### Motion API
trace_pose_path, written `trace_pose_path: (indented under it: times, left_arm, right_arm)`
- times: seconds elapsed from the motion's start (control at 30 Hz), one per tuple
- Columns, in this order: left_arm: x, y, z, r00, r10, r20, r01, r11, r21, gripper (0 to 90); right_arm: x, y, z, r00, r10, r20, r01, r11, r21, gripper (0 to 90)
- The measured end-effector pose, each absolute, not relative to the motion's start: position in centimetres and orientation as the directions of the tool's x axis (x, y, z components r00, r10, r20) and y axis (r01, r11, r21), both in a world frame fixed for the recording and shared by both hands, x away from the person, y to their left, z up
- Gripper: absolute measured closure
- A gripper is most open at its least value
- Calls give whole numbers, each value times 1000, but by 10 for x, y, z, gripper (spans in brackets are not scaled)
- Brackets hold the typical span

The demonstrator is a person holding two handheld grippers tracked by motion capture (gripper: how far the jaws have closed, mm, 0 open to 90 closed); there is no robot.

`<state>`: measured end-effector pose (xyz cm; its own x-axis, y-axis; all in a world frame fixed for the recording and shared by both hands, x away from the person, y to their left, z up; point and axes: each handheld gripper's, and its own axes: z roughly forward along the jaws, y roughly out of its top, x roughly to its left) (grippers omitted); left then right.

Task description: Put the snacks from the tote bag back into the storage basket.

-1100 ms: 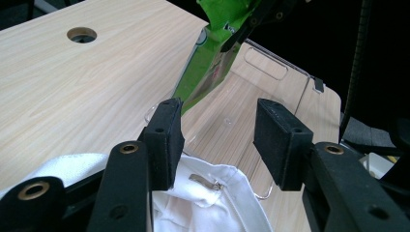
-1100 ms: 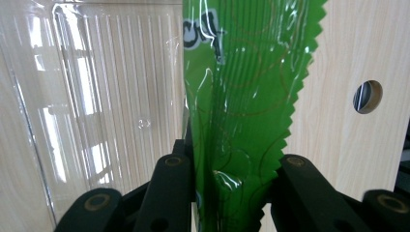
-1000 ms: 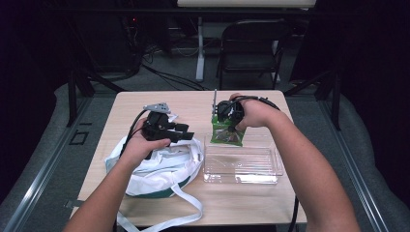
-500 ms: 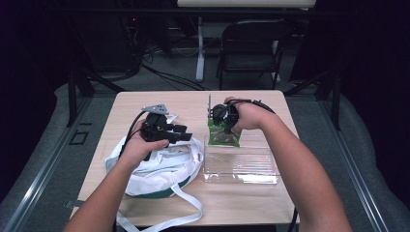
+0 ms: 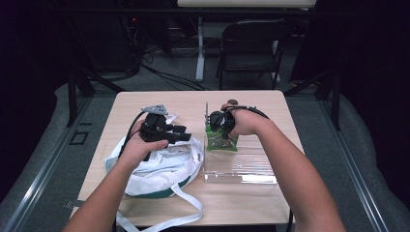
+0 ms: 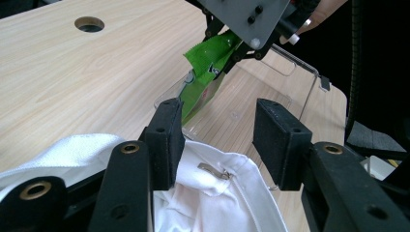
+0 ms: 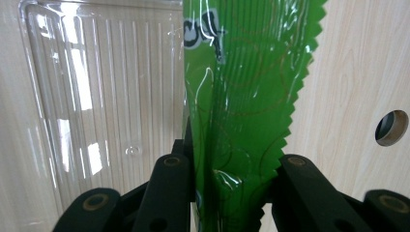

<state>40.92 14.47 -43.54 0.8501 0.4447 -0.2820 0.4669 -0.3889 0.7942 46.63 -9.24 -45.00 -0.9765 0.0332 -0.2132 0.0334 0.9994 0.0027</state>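
Wooden table: right gripper pinches green packet, print unreadable

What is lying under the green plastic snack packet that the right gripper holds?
Under the green plastic snack packet, shut in the right gripper, lies the ribbed clear plastic tray on the pale wooden table. The packet hides the tray's near corner.
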Motion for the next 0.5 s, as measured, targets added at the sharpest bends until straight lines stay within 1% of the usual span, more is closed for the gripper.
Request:
trace_pose_path:
  times: [0.33, 0.5]
  left_arm:
    - [409, 146, -435, 850, 448, -279, 466, -390, 794, 536]
    - [409, 146, -435, 849, 447, -280, 467, -390, 794, 536]
  right_arm:
    - [468, -93, -454, -978, 19, -207, 19, 1000, 4, 723]
    - [469, -95, -456, -976, 36, -213, 32, 999, 21, 679]
